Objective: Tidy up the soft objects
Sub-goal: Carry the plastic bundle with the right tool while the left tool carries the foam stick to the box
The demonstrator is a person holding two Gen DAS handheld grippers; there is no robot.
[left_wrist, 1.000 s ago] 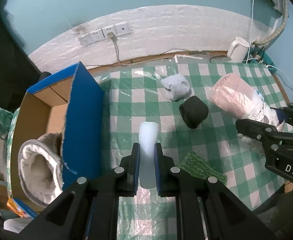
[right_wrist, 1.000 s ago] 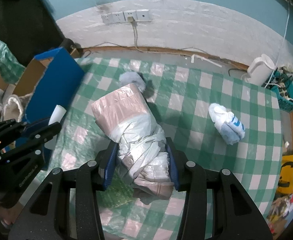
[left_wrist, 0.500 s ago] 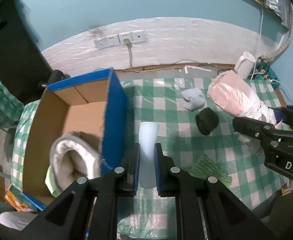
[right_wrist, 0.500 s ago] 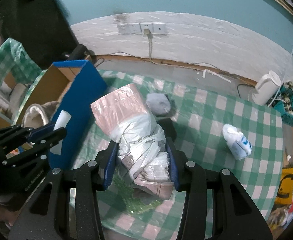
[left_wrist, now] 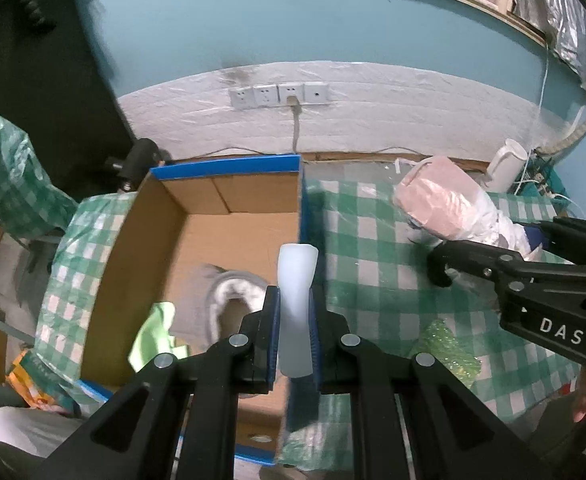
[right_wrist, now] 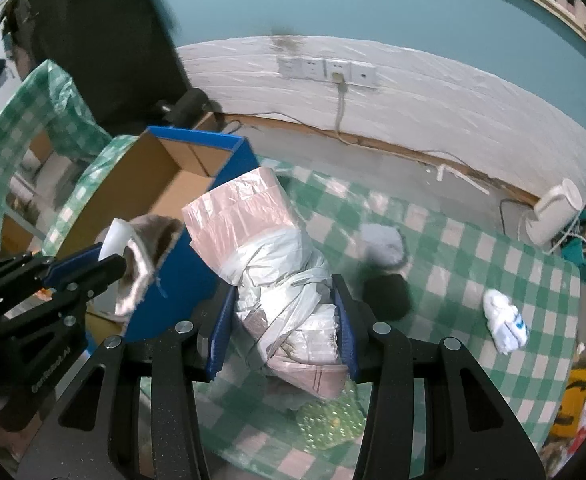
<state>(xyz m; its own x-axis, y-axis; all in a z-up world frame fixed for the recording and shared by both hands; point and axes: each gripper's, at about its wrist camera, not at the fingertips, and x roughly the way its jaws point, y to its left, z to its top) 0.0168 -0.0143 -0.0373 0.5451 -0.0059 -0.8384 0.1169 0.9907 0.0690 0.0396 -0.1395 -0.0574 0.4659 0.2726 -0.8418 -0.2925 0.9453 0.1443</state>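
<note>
- Over the open cardboard box (left_wrist: 229, 236), at its blue right wall: left gripper (left_wrist: 296, 332) pinching a pale white foam piece (left_wrist: 296, 280) upright between nearly closed pads, probably lining up for a drop inside.
- Gripping the foam low, leaving the top half poking out past the fingertips; likely fine for a light, squashy thing.
- Sitting in the box already: a rolled fluffy white towel (left_wrist: 233, 296) and a light green cloth (left_wrist: 153, 336), so box apparently serving as the collection spot for soft things.
- Beside the box, just above the checked tablecloth (right_wrist: 493, 280): right gripper (right_wrist: 285, 320) clamping a bulky pink-and-white plastic-wrapped bundle (right_wrist: 261, 248), jaws spread wide around its lower part.
- Pointing the bundle's pink end toward the box wall, apparently queuing behind the foam; touching the wall or not, cannot tell.
- Waiting on the cloth, well apart from the box: grey sock ball (right_wrist: 383, 242), black sock ball (right_wrist: 387, 294), white-and-blue rolled sock (right_wrist: 505, 326), green bubble wrap (right_wrist: 329, 420) under the bundle.
- Judging task as partway, several soft items not yet boxed.
- Risking a snag: foam hovering right on the wall line, possibly landing outside if released now.
- Blurring at the box interior, exact foam height over the towel not readable.
</note>
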